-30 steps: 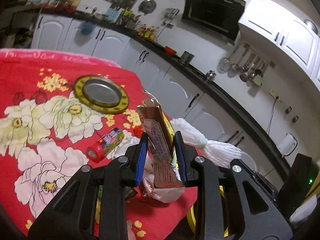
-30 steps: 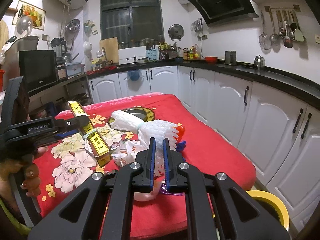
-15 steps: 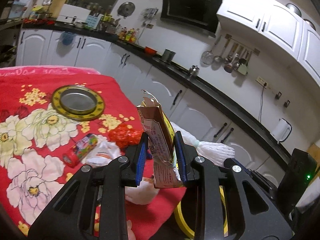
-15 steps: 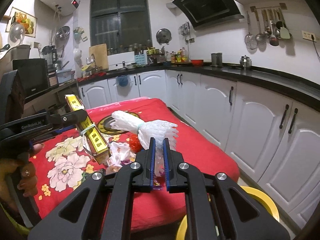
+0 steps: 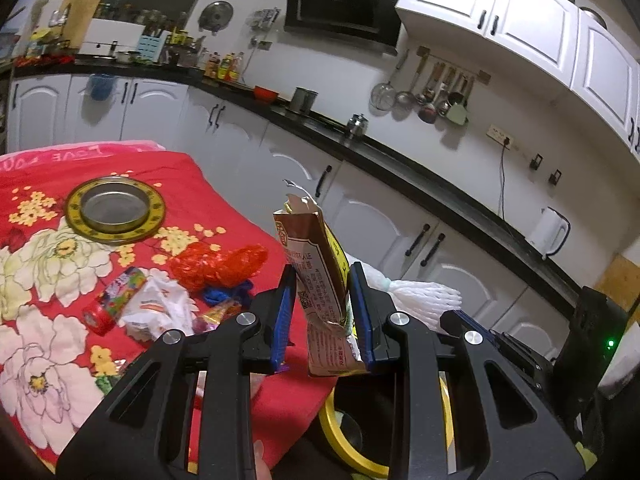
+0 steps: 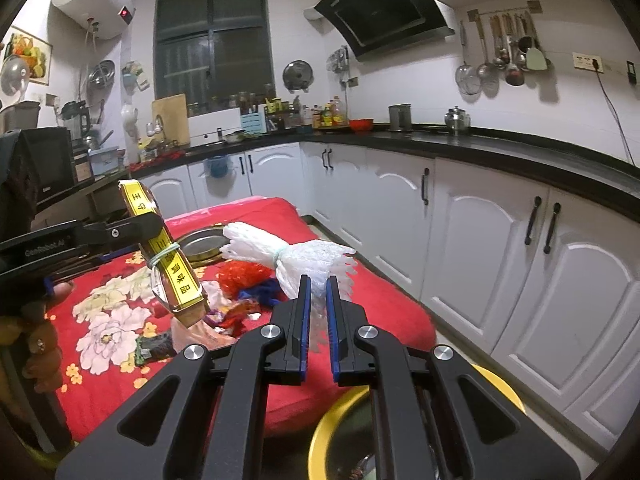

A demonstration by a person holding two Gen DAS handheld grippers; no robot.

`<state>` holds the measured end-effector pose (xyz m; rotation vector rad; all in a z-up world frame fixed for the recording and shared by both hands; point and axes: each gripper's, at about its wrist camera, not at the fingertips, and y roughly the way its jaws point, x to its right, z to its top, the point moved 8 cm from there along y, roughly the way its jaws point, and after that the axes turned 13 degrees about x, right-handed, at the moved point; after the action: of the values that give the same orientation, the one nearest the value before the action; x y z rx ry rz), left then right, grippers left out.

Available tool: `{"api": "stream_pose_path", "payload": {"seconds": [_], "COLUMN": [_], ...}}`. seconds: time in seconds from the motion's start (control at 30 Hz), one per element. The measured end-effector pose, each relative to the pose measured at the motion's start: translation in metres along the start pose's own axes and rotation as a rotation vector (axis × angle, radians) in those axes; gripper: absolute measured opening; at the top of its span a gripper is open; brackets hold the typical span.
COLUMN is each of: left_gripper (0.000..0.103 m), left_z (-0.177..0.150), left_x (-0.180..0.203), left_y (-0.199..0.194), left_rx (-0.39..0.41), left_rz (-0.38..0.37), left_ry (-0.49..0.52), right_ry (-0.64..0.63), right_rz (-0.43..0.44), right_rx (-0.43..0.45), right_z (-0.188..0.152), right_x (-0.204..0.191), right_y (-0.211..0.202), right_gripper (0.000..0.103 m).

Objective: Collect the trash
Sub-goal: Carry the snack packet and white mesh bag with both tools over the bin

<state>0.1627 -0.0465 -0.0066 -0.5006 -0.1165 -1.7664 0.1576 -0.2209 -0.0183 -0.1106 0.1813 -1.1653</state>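
Trash is held in both grippers: the left gripper (image 5: 322, 312) pinches a torn packet (image 5: 320, 280), the right gripper (image 6: 316, 320) clamps white foam netting (image 6: 304, 258).

A red floral cloth (image 5: 40, 264) bears a round tin lid (image 5: 115, 210), apparently, and wrappers (image 5: 160, 308).

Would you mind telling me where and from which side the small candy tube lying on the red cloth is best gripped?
Grip the candy tube across its middle, coming from above with the fingers either side of its narrow width. It lies flat on the red cloth, a slim cylinder; crumpled white paper crowds one long side, so expect to nudge it.
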Motion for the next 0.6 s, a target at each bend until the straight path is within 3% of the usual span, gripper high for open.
{"api": "stream_pose_path", "payload": {"seconds": [0.6], "left_gripper": [0.021], "left_z": [-0.034], "left_x": [0.059], "left_y": [0.024], "left_rx": [-0.068], "left_rz": [-0.088], "left_ry": [0.061], "right_ry": [0.009], "right_rz": [-0.135], "right_rx": [-0.01], "right_z": [-0.014], "right_x": [0.064], "right_y": [-0.037], "right_gripper": [0.008]}}
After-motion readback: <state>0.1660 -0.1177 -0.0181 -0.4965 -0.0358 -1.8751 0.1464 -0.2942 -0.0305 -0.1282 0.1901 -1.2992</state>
